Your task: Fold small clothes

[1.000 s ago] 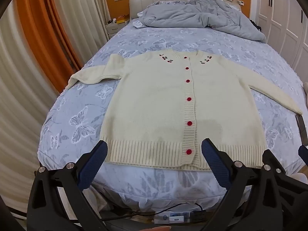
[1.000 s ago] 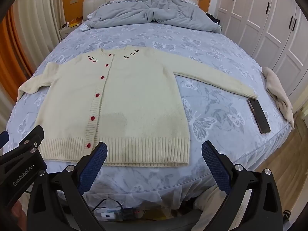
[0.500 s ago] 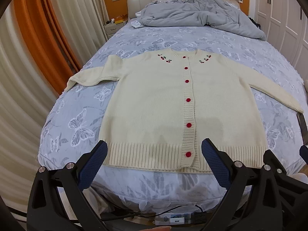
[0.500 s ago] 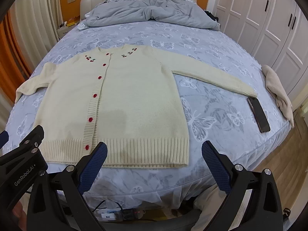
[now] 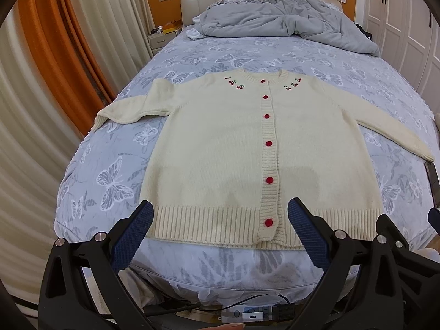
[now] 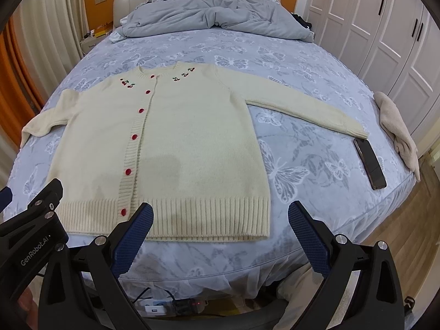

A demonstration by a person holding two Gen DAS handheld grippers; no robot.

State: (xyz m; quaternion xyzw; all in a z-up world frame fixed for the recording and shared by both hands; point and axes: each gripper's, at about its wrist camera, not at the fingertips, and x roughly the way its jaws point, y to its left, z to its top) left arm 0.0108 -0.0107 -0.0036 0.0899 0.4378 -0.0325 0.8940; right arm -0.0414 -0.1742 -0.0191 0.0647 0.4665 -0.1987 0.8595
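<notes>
Left wrist view: left tool [image 5: 220, 220] spread wide, empty—right tool [image 6: 220, 220] likewise—above cardigan [image 5: 247, 151] hem.

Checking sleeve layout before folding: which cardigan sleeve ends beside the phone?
The sleeve on the wardrobe side; its cuff nearly meets the phone. The other sleeve points toward the curtains.

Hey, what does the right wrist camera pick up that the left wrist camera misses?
Right wrist only: the whole phone beside the cardigan's cuff, and a beige cloth at the bed's edge. Left wrist only: the orange curtain in full. Both: the cream cardigan flat and buttoned on the butterfly sheet, grey duvet, and open left gripper and right gripper.
</notes>
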